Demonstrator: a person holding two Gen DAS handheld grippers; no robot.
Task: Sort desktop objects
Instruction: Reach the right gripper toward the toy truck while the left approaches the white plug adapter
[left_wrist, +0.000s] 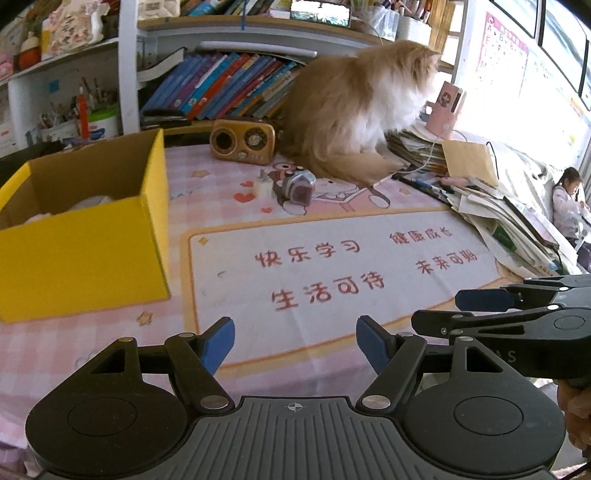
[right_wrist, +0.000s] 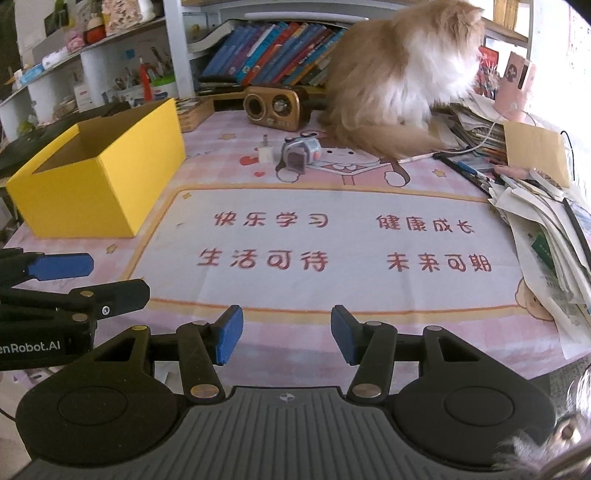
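Pink checked desk mat (right_wrist: 332, 243) with red Chinese lettering spreads beneath two hand-held grippers, both hovering at its near edge. The left gripper (left_wrist: 295, 341) has its blue pads apart with nothing between them; the right gripper (right_wrist: 286, 334), beside it, is likewise parted and empty. The desktop objects lie well ahead of both, at the far side of the mat: a small white charger plug (right_wrist: 265, 151) just beside a clear-cased pencil sharpener (right_wrist: 301, 151), with a wooden retro radio (right_wrist: 275, 107) behind them. A yellow cardboard box (right_wrist: 99, 173) stands open to the left. A fluffy ginger-and-white cat (right_wrist: 399, 77) sits by stacked papers (right_wrist: 546, 221).
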